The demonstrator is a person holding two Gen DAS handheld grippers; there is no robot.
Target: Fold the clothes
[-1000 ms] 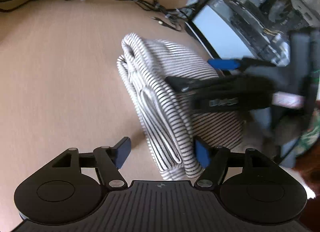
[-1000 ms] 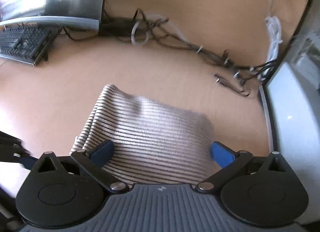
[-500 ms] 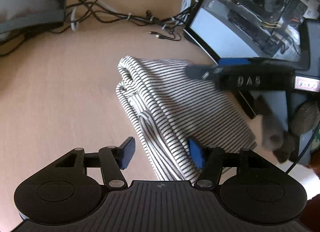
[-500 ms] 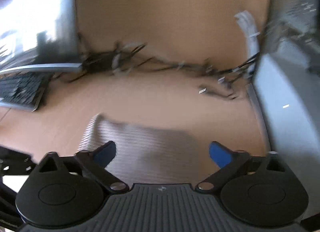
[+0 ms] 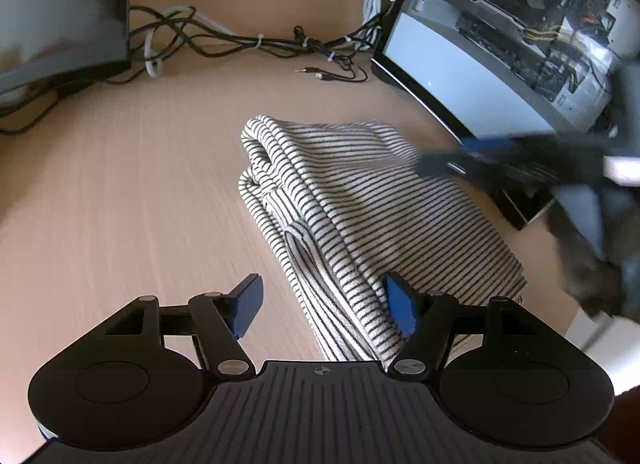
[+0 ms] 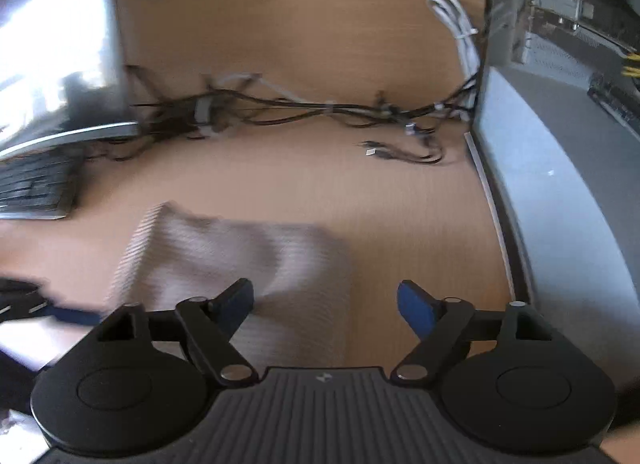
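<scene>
A striped garment, folded into a thick bundle, is being shown lying on a wooden desk; every place here is given relative to that garment. To its left, the monitor and a tangle of cables are being seen beyond it. At its near edge, the left gripper is being opened again after a brief narrowing: one blue pad is being held over bare desk, the other is resting against the fabric, and nothing is being gripped. To the garment's right, the right gripper is being drawn away toward the open computer case, where a second ago it was being held right above the cloth; its jaws are set wide and empty, having narrowed from fully open. The fold is being judged finished and released.
</scene>
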